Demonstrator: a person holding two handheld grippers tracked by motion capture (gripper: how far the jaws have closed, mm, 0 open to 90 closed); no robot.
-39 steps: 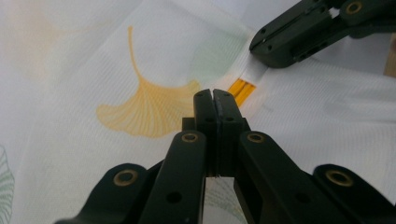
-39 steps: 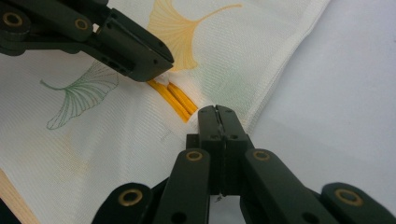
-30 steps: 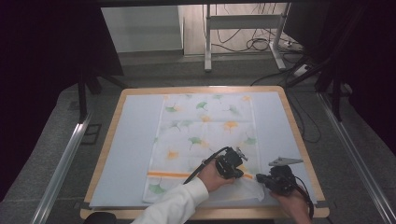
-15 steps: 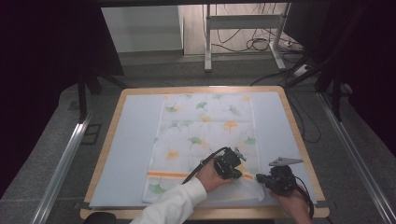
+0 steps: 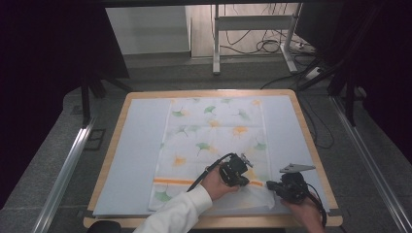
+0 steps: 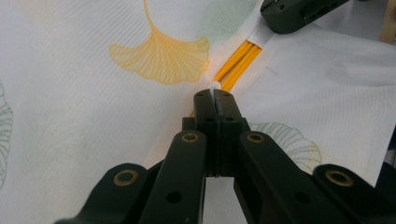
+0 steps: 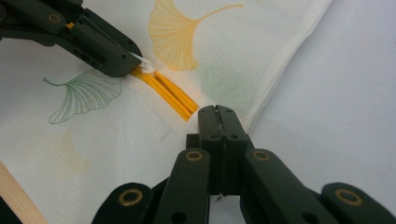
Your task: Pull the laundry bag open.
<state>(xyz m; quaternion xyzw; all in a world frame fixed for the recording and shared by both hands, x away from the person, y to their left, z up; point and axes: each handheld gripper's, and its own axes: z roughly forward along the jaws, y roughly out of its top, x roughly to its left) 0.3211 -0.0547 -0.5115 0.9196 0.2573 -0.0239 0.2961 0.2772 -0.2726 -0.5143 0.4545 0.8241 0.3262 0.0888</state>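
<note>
Overhead, a white cloth (image 5: 214,145) printed with green and orange leaves lies spread on the pale mat of a wood-rimmed table (image 5: 311,145). Its near end, crossed by an orange stripe (image 5: 172,181), is rumpled where both tools meet it. The left gripper (image 5: 241,171) sits on the cloth near the stripe, held by a hand in a white sleeve (image 5: 177,216); the right gripper (image 5: 273,186) is at the cloth's near right corner.

Seen from the left gripper (image 6: 215,95), its jaws are pressed together on a pinch of cloth (image 6: 93,107) right at the stripe (image 6: 238,63), with the other gripper (image 6: 273,21) clamped farther along it.

From the right gripper (image 7: 217,112), the jaws are likewise closed, pinching the cloth (image 7: 224,51) near its edge at the stripe's (image 7: 170,95) end, the left gripper (image 7: 135,63) nipping a white tuft beyond.
</note>
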